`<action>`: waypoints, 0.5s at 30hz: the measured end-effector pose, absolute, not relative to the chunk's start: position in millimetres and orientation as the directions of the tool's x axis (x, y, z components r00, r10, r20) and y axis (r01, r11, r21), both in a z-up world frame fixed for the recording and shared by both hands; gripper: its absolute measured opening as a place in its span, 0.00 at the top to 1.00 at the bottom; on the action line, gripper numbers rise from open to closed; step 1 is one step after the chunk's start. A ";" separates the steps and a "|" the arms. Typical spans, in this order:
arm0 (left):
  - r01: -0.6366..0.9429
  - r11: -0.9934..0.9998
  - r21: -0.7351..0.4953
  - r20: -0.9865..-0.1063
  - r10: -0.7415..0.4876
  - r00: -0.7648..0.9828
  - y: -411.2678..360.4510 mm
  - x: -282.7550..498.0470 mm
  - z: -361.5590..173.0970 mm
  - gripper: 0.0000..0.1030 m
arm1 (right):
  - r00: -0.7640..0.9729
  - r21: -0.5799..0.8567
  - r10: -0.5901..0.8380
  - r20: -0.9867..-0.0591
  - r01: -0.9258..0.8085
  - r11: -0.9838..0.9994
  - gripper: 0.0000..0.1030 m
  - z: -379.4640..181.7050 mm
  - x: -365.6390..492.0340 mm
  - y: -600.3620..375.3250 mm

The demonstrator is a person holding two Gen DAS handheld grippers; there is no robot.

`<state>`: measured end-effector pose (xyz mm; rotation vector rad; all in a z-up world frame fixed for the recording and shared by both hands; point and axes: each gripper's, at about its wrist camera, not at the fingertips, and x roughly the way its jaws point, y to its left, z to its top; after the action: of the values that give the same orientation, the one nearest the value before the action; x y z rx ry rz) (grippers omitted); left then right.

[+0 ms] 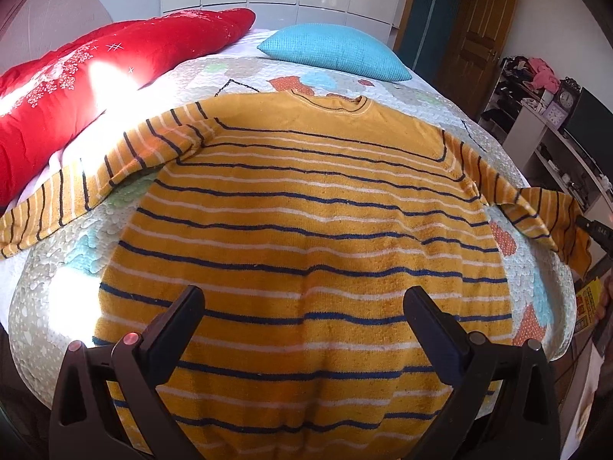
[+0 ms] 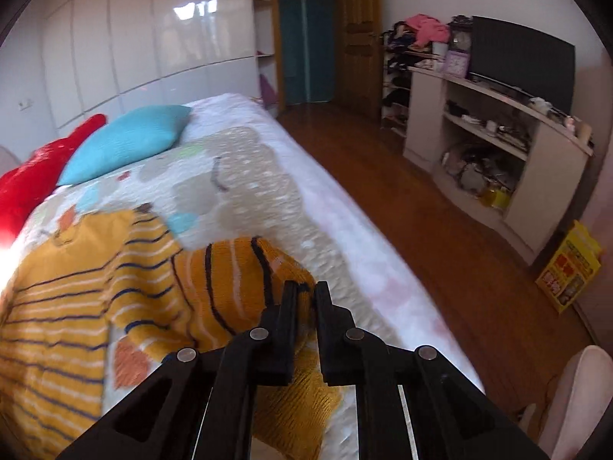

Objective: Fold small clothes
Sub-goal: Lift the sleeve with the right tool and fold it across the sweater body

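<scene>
Left wrist view: bed with a white quilted patterned coverlet [image 1: 237, 76], and a mustard-yellow knitted sweater with navy and white stripes [image 1: 306, 230] spread flat on it, neck away from the camera, both sleeves out sideways. Left claw [image 1: 304, 308] hovers over the hem, jaws wide apart, nothing between them. Red quilted duvet [image 1: 95, 76] and turquoise square cushion [image 1: 333, 51] sit beyond the sweater, near the far end of the bed.

Right wrist view: right claw [image 2: 305, 287] is clamped together on the cuff end of the sweater's right sleeve [image 2: 237, 280], knit pinched between the pads; view is blurred.

Judgement: the knit is soft, light and floppy, stretches and drags on the coverlet. Best taken at cuffs, shoulder seams and hem corners, not mid-panel.
</scene>
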<state>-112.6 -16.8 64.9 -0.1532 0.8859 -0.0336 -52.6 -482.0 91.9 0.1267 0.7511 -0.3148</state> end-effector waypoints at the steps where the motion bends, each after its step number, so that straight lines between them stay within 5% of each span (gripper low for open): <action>1: -0.038 0.988 -0.149 -0.768 -0.092 0.634 -15.2 -112.8 65.1 0.00 | 0.651 -0.036 -0.284 -0.703 0.367 0.930 0.88 85.8 -38.9 -494.6; 4: -0.040 0.988 -0.150 -0.766 -0.090 0.637 -11.0 -114.2 67.3 0.00 | 0.591 -0.003 -0.292 -0.752 0.440 0.898 0.87 77.3 -25.6 -525.1; 8: -0.056 0.988 -0.146 -0.761 -0.076 0.645 -2.7 -116.8 67.1 0.00 | 0.699 0.206 -0.195 -0.688 0.445 0.872 0.54 95.8 -68.7 -534.6; 15: -0.041 0.982 -0.184 -0.767 -0.117 0.631 -5.3 -117.4 59.8 0.00 | 0.741 0.535 0.096 -0.664 0.382 0.754 0.50 59.5 -117.4 -536.1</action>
<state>-117.4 -5.3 59.8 -0.1914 0.8889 -0.0437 -117.4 -536.1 59.5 0.7137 0.7329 -0.1722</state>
